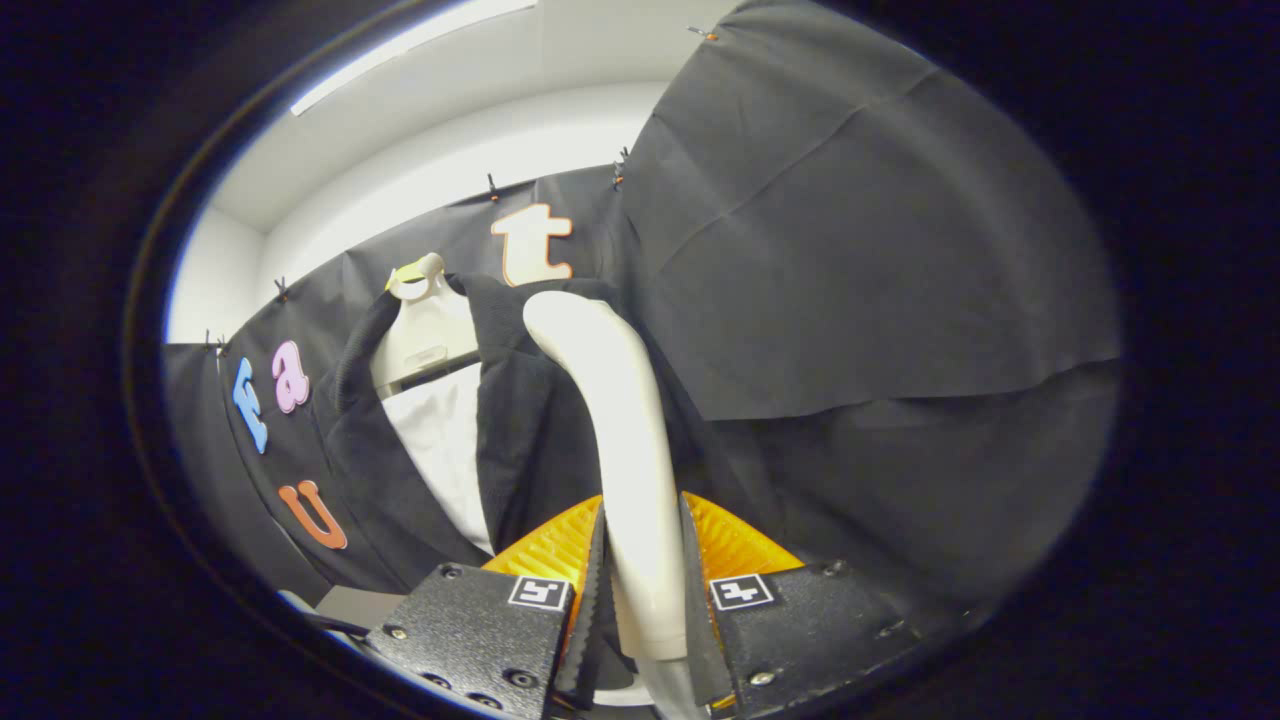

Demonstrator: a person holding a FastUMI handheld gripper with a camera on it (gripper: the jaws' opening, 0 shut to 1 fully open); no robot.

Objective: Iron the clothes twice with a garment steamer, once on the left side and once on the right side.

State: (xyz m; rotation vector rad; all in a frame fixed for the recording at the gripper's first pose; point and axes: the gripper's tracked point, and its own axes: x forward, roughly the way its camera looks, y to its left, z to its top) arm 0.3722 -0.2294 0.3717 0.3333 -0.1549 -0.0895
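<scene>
- Black cloth point(850, 250) walled the booth on every side, pinned up below a white wall point(450, 160) and ceiling.
- On that cloth hung a dark, coarse-woven jacket point(520, 420), open at the front over a white garment point(445, 450), both carried on a pale plastic hanger form point(425, 340) with a loop at its top.
- The gripper point(645, 590) was clenched on the cream-coloured, smooth plastic garment steamer handle point(625, 440): both fingers pressed its sides, and the handle filled the gap between them.
- From the fingers the handle's long axis ran up and away, then curved over towards the jacket, ending in a rounded tip near the collar and shoulder line.
- The jacket lay beyond the fingers and off to their left; the handle's tip overlapped the jacket's panel on the nearer side of the white front.
- Whether the steamer actually touched the fabric could not be told, since its working face was hidden behind the handle.
- Judging by this, the coming pass would turn on carrying the steamer leftward and downward along a front panel, keeping the head turned towards the cloth.
- A grey flat object point(350, 605) lay low beside the left finger, perhaps a base or stand.
</scene>
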